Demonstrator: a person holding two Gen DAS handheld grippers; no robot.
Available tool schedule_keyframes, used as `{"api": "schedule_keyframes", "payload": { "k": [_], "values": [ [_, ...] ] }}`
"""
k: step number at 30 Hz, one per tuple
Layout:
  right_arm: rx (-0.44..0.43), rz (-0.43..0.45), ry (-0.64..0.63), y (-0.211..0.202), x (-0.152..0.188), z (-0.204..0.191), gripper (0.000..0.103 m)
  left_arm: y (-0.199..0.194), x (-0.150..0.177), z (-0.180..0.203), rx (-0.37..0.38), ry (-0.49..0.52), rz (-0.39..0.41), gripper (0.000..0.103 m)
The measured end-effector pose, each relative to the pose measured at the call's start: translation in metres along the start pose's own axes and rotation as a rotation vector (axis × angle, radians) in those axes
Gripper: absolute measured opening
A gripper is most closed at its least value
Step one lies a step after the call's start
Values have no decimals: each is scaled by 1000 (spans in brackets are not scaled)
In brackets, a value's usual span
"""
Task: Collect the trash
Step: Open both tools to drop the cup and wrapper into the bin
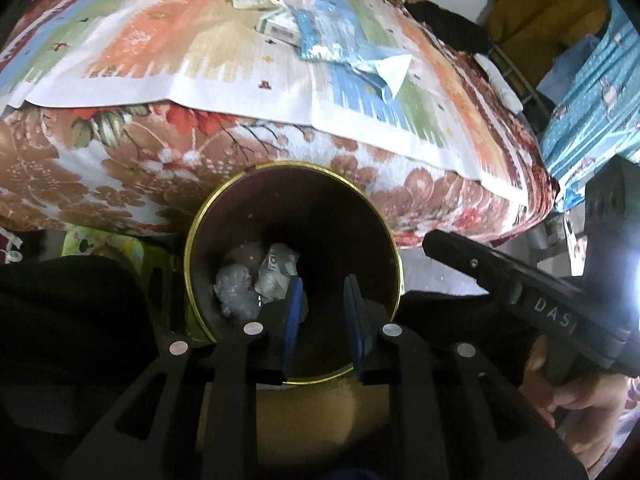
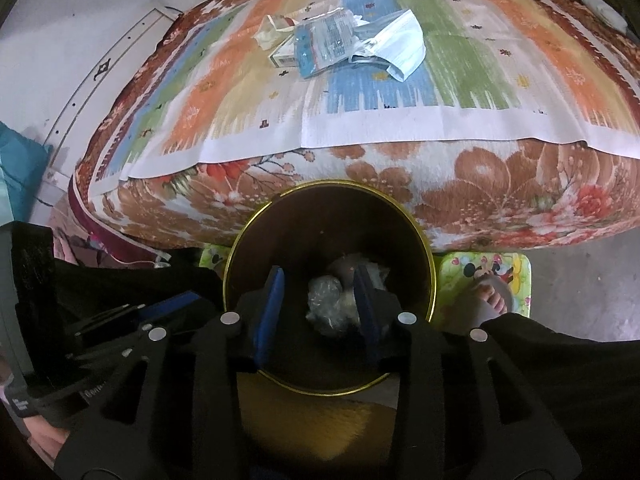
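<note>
Trash is split between two places: a small heap on the bed [image 2: 460, 120] and a few crumpled pieces already in the bin [image 2: 428, 264] on the floor against the bed's edge. The heap holds a blue-printed wrapper [image 2: 324, 46], a small carton [image 2: 282, 56] half under it, a folded white paper [image 2: 404, 46] and a crumpled scrap [image 2: 270, 30], all touching or overlapping. In the bin lie a clear plastic wad [image 1: 236, 288] and a printed wrapper ball [image 1: 276, 272].

Both tools hang over the bin's mouth, released and empty: the left tool [image 1: 322, 316] and the right tool [image 2: 318, 312] each show a clear gap between the blue pads.

The risk ahead, as I judge it, lies in the heap. Overlapping pieces may come up together and shed one on the way across, or thin film may slide out of the pads. A tool swinging low could also clip the bin's rim and tip it.
</note>
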State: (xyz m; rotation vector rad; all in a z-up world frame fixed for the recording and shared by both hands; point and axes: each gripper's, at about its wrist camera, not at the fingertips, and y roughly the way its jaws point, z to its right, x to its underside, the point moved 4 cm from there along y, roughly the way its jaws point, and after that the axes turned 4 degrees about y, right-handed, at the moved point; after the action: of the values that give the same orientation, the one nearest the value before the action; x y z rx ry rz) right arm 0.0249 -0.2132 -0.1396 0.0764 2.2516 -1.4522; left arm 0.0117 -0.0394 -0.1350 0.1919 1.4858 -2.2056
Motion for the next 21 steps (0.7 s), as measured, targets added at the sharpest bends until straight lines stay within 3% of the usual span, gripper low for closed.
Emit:
{"api": "schedule_keyframes", "payload": {
  "k": [3,9,15,19,21],
  "values": [
    [8,20,-5,-2,-2,-2,42,-6,-6,4,-75,53,38,27],
    [2,53,-17,-8,-7,-5,46,-17,-18,2,-108,77,67,27],
    [16,129,-97,-20,-25,-16,49,-46,-52,2,-157,145,140,36],
    [10,155,-126,-26,-41,-20,51,-67,-84,8,-257,235,234,40],
    [10,178,-138,-29,-53,-21,54,-69,-103,3,-271,236,245,42]
  ]
}}
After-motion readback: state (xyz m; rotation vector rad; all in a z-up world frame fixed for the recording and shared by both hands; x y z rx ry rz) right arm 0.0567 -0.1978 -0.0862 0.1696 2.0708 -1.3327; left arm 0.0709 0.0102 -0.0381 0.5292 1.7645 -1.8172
